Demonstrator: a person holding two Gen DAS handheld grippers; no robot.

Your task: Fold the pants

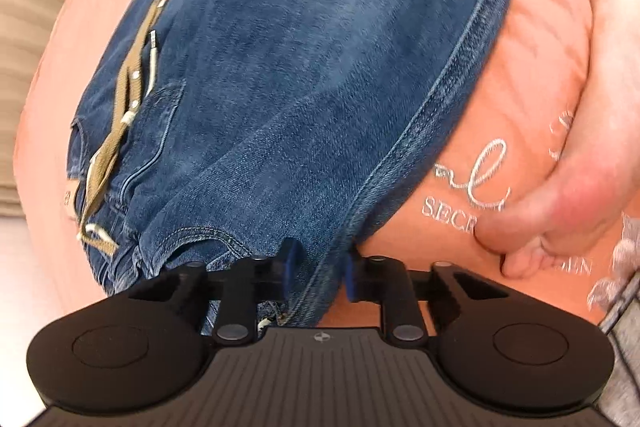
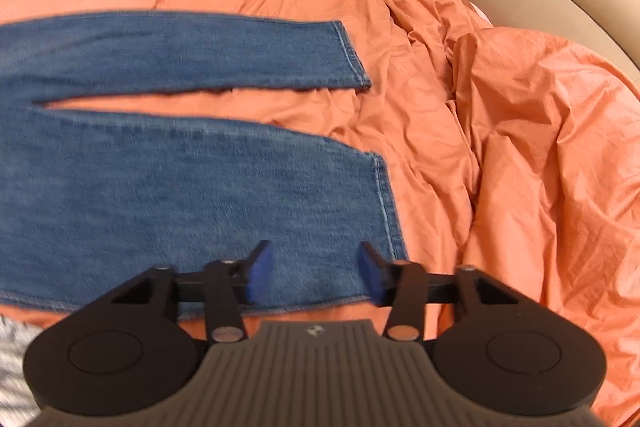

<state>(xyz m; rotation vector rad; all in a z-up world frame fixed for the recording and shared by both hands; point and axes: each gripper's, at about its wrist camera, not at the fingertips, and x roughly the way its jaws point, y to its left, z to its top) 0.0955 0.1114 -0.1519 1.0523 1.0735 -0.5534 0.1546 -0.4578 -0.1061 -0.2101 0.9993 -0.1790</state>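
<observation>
The jeans (image 2: pixel 180 187) lie flat on the bed (image 2: pixel 520 147), legs toward 3 o'clock; left hand-held gripper (image 1: pixel 320 267) clamps their side seam, right hand-held gripper (image 2: pixel 316 273) stands apart over the near hem.

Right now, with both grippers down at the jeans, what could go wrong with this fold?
1. The left gripper pinches only the side seam of the jeans near the waist; so thin a bite may slip on lifting.
2. The right gripper has not pinched the near leg; it could catch the orange duvet too.
3. The loose belt at the waistband may snag or bunch in the fold.
</observation>
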